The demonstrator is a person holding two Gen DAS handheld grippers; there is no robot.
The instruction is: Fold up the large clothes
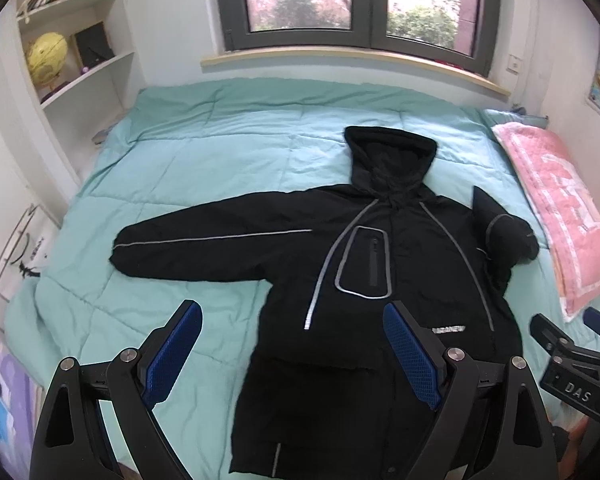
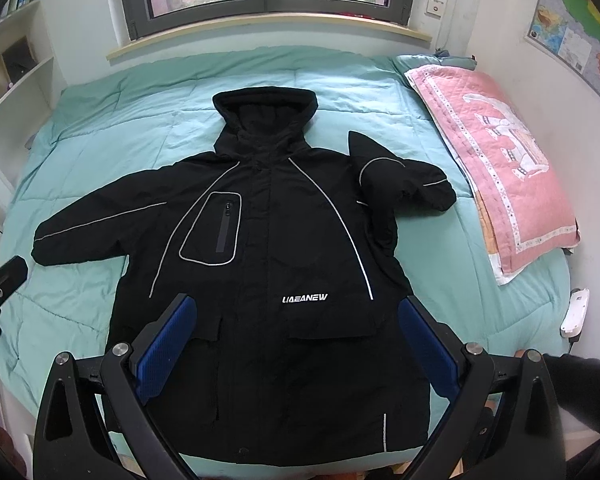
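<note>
Folding the black jacket (image 2: pixel 276 248) well called, by my judgement, for starting with the sleeves: the long sleeve (image 1: pixel 204 246) stretched out to the left of the left fingers wanted gripping near its cuff and carrying flat across the chest, and the bunched sleeve (image 2: pixel 404 188), lying ahead and to the right of the right fingers, wanted straightening first so no lump got folded in. Padded cloth of that kind would likely spring back, so a firm pinch on one layer and a slow, low sweep seemed wise. The jacket lay face up on the bed (image 1: pixel 204 148), hood (image 2: pixel 266 114) pointing away from both tools, its lower half directly ahead of and beneath the right gripper (image 2: pixel 298 348), while its left edge sat ahead of the left gripper (image 1: pixel 292 354). Both pairs of fingers were spread wide and held nothing; they hovered above the hem end, apart from the cloth so far as could be told, pointing forward and tilted down at the bed. A pink pillow (image 2: pixel 496 160) lay well right of the right fingers.
</note>
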